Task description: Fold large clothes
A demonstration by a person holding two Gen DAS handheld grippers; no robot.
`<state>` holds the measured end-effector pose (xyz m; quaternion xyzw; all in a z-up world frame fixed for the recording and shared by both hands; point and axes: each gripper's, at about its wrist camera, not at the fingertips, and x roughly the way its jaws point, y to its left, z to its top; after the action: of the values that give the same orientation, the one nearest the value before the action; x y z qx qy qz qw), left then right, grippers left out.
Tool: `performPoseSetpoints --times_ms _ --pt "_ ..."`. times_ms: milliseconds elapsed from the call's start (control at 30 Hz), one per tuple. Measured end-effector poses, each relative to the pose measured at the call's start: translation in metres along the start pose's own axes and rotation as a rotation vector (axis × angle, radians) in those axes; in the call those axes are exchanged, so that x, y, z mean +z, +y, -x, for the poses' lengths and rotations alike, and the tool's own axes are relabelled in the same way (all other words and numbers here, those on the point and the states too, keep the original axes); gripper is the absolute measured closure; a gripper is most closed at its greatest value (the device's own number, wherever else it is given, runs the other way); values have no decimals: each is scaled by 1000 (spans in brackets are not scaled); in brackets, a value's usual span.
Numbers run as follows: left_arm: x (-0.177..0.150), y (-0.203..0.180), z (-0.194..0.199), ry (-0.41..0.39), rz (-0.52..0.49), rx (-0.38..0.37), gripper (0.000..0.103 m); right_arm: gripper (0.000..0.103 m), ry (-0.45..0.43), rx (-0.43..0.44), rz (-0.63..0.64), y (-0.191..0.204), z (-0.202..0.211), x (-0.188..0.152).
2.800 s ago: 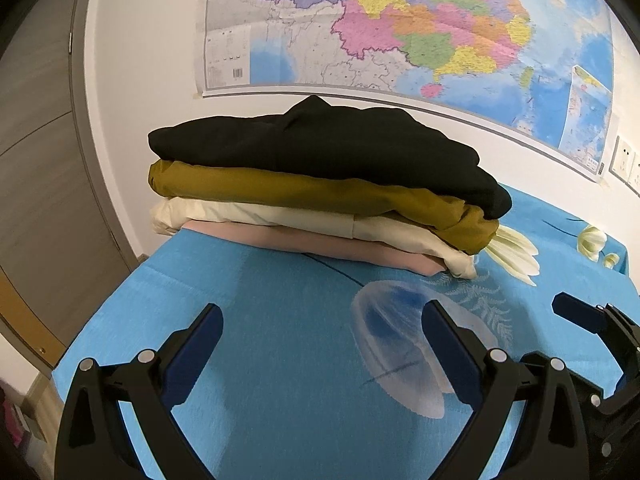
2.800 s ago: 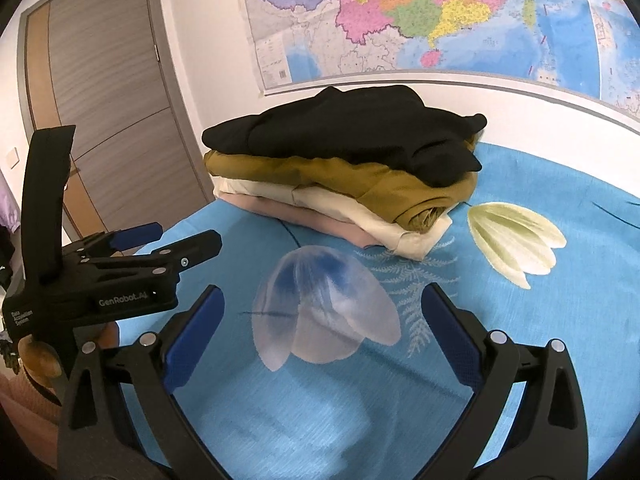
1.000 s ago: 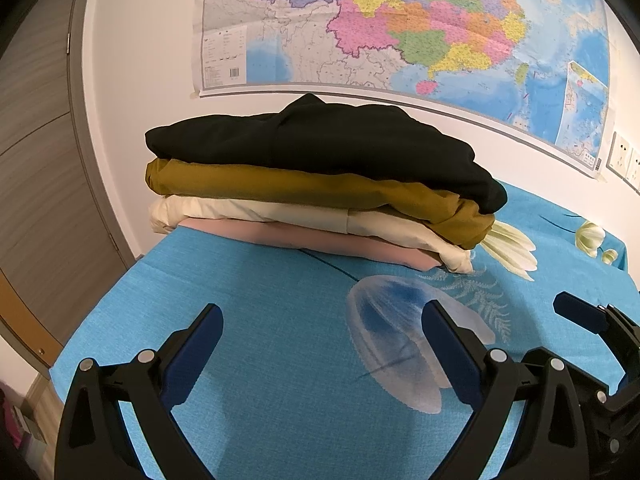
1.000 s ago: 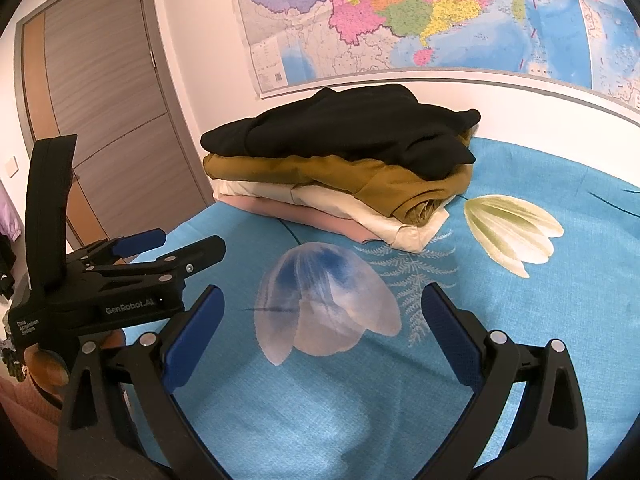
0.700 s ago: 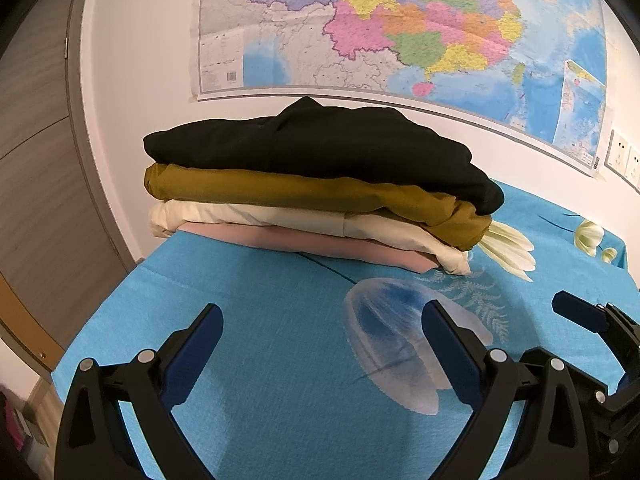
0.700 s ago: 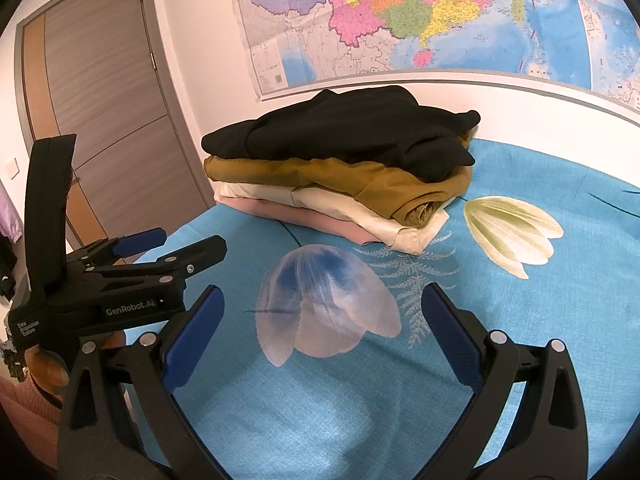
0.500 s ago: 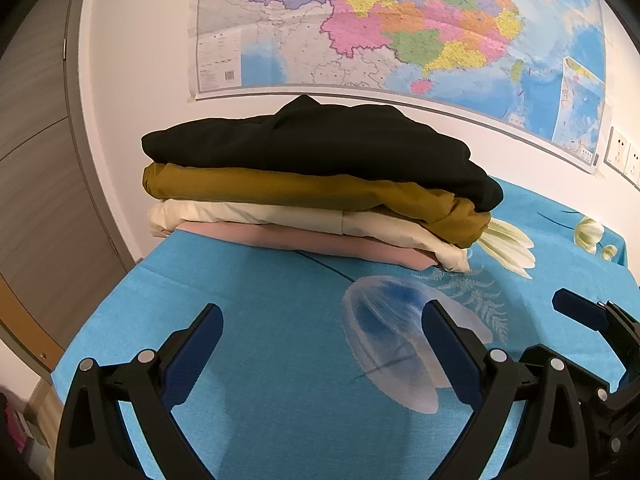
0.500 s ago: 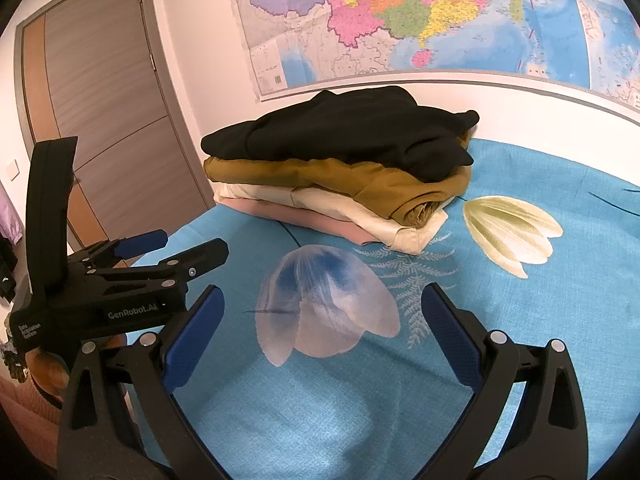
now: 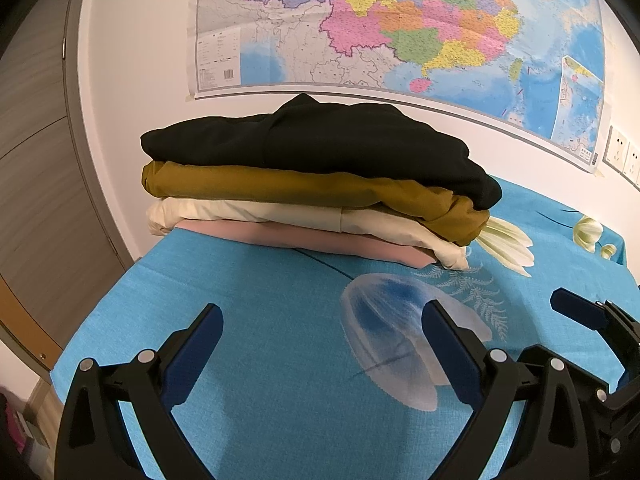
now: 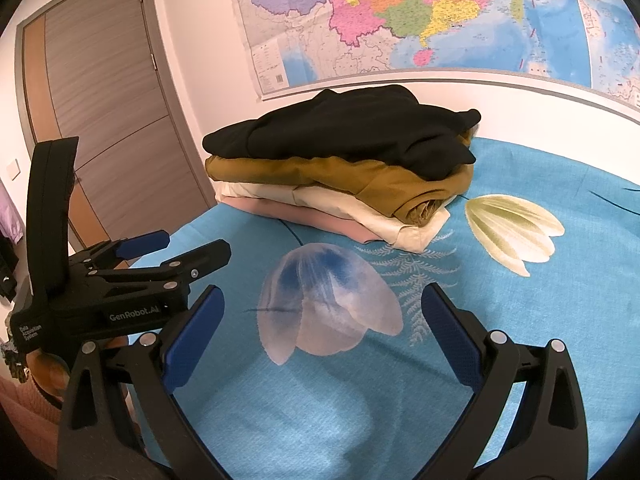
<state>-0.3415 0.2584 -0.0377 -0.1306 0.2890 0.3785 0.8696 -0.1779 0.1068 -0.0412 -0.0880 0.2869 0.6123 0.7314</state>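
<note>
A stack of folded clothes rests at the far side of the blue bedsheet (image 9: 256,320): a black garment (image 9: 320,144) on top, then a mustard one (image 9: 304,188), a cream one (image 9: 280,214) and a pink one (image 9: 304,238) at the bottom. The same stack shows in the right wrist view, black garment (image 10: 352,128) uppermost. My left gripper (image 9: 322,332) hovers open over the sheet, short of the stack, holding nothing. My right gripper (image 10: 322,320) is open too, above the jellyfish-like flower print (image 10: 324,300). The left gripper (image 10: 120,280) appears at its left.
A large map (image 9: 400,28) hangs on the white wall behind the stack. A grey door (image 10: 108,112) stands at the left. Wall sockets (image 9: 622,156) sit at the far right. The sheet carries white flower prints (image 10: 516,228). The bed's left edge (image 9: 96,308) drops off near the door.
Both grippers have stayed open and almost still, drifting very slightly. The stack has not been touched.
</note>
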Motion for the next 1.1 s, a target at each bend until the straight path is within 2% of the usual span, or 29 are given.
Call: performPoseSetpoints --times_ms 1100 --pt "-5 -4 -1 5 7 -1 7 6 -3 -1 -10 2 0 -2"
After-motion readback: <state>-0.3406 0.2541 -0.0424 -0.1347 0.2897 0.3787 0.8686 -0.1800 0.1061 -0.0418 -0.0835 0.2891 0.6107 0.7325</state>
